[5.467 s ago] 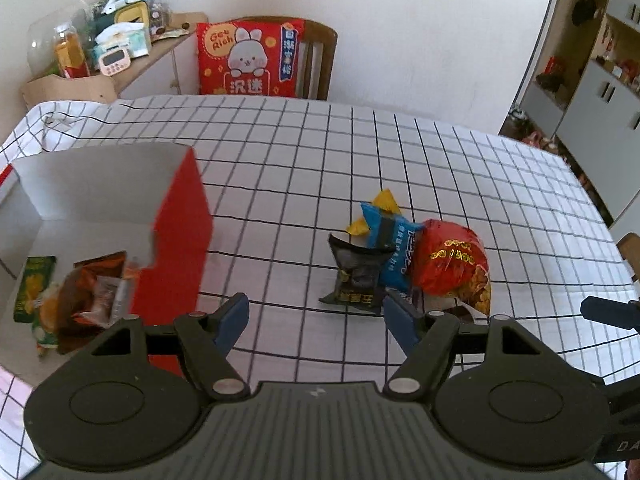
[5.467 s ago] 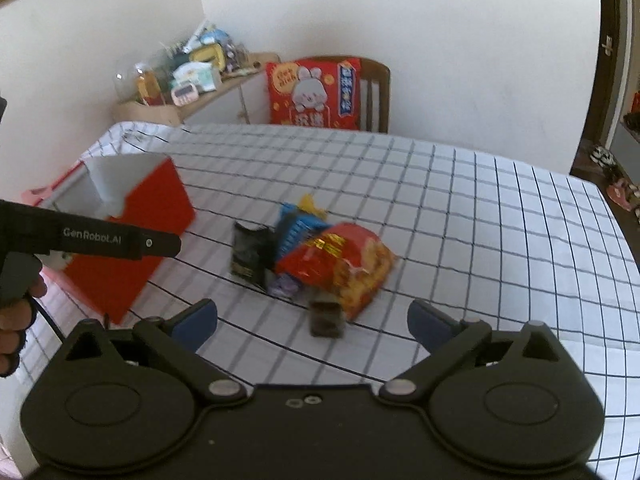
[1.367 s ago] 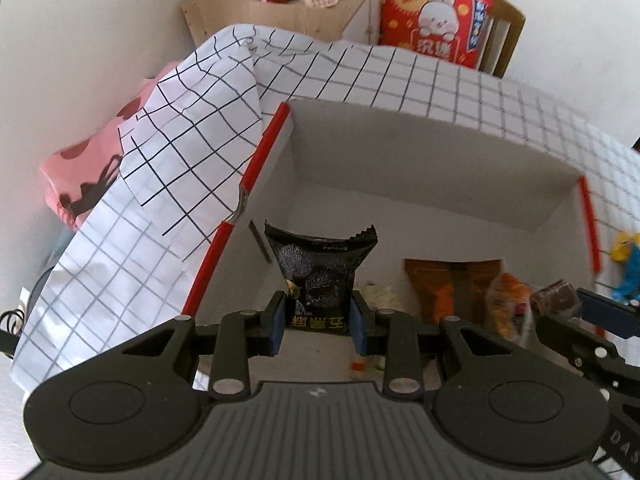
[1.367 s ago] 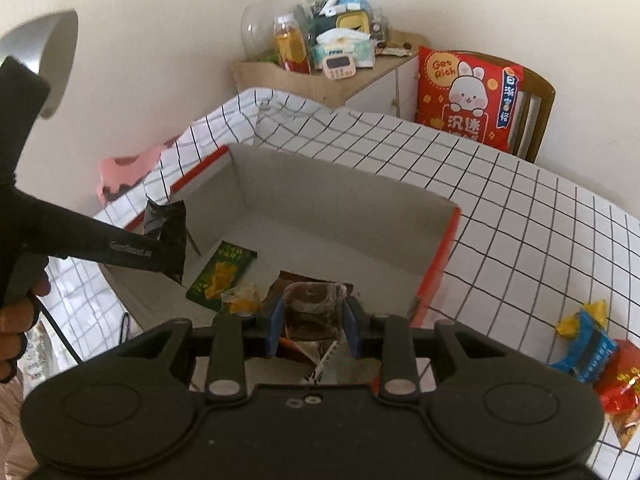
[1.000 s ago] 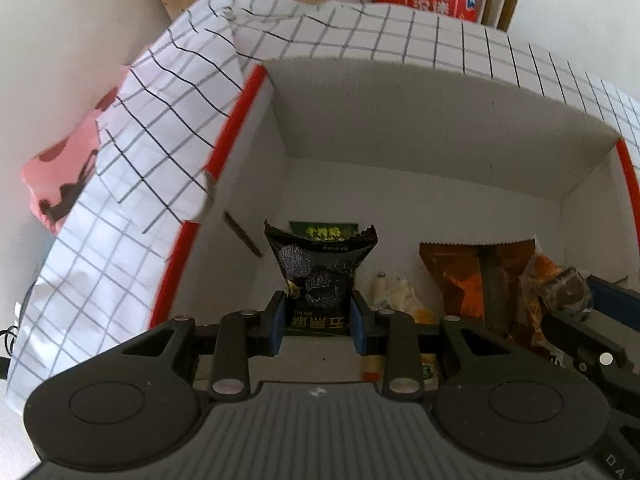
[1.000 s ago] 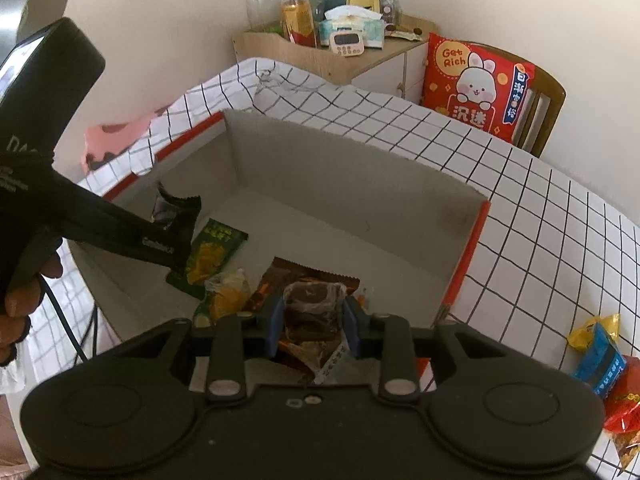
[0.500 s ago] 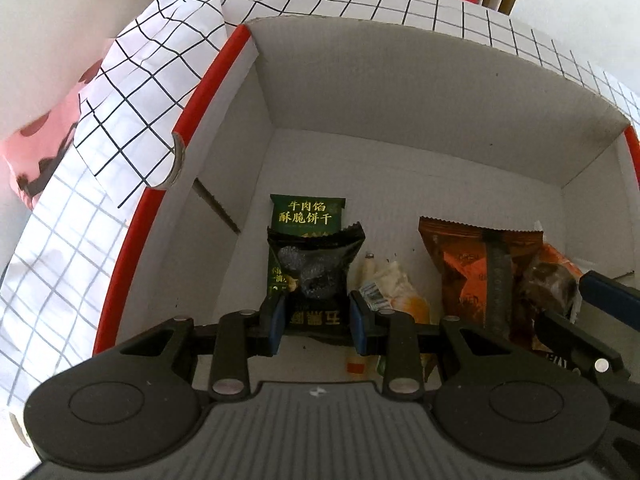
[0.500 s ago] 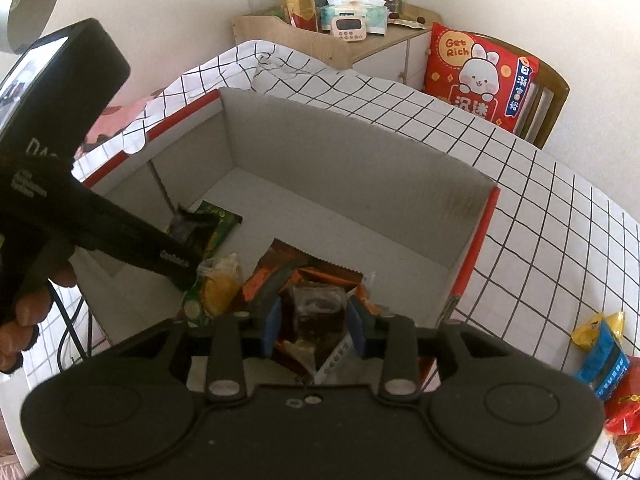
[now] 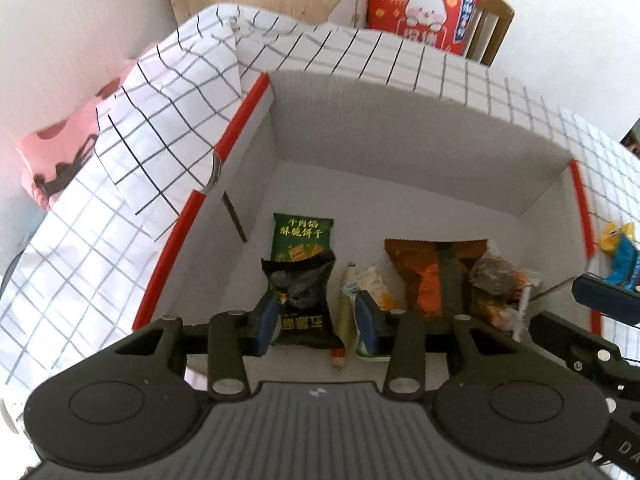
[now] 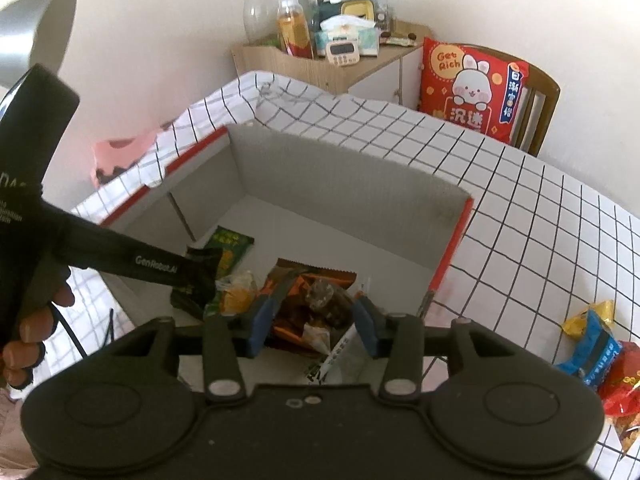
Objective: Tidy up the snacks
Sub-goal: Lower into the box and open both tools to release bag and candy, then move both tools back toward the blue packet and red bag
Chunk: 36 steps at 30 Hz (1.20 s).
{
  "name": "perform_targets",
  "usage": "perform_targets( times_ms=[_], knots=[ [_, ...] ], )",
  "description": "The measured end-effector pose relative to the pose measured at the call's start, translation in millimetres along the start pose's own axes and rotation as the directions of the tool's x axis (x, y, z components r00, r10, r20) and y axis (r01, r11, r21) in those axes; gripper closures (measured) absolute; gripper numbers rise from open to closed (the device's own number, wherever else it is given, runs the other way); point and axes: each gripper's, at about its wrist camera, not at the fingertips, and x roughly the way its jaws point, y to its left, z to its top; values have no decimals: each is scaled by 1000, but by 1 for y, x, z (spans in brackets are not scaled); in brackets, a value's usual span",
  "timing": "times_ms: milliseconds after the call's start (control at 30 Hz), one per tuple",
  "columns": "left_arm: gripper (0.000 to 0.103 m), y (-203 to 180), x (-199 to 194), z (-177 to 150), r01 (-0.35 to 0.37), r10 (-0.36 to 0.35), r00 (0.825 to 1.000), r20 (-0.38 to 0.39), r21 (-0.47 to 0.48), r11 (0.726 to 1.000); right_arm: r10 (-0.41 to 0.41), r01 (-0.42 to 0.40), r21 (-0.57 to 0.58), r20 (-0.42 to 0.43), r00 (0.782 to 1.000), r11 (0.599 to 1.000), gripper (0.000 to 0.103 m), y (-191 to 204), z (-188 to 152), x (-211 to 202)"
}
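Observation:
A white cardboard box with a red rim stands on the checked tablecloth. My left gripper hangs over its left part with its jaws opening. The black snack packet lies between them on a green packet, with a gap at the right pad. My right gripper hangs over the box, its jaws also opening. A brown clear-wrapped snack lies loose between them on an orange packet. A blue-and-yellow packet and a red bag lie on the table to the right.
A yellowish packet also lies in the box. A chair with a red rabbit cushion and a cluttered wooden cabinet stand behind the table. A person's hand holds the left gripper's handle. Something pink lies beyond the table's left edge.
Both grippers brought their snacks from the table into the box. Since half a second ago both pairs of jaws have spread, and the black packet and the brown snack now lie free.

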Motion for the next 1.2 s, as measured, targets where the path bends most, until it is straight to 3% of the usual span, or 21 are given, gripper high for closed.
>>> perform_targets(
  times_ms=[300, 567, 633, 733, 900, 1067, 1200],
  knots=[
    [56, -17, -50, -12, 52, -56, 993, 103, 39, 998, 34, -37, 39, 85, 996, 999, 48, -9, -1, -45],
    [52, -46, -90, -24, 89, -107, 973, 205, 93, 992, 44, -60, 90, 169, 985, 994, 39, -26, -8, -87],
    [46, -54, -97, -27, 103, -125, 967, 224, 108, 989, 39, -59, 99, 188, 981, 993, 37, -32, -11, -97],
    [44, -67, -108, -33, 127, -157, 956, 248, 134, 983, 39, -63, 110, 211, 977, 992, 32, -43, -18, -111],
    [44, -92, -119, -43, 160, -203, 941, 273, 171, 972, 12, -45, 127, 248, 969, 991, 26, -59, -32, -133],
    [36, -118, -124, -51, 188, -244, 923, 296, 203, 961, -31, -12, 155, 273, 962, 988, 18, -78, -49, -152],
    [36, -141, -124, -56, 195, -261, 918, 298, 233, 953, -72, 23, 173, 281, 957, 985, 13, -97, -62, -166]
  ],
)
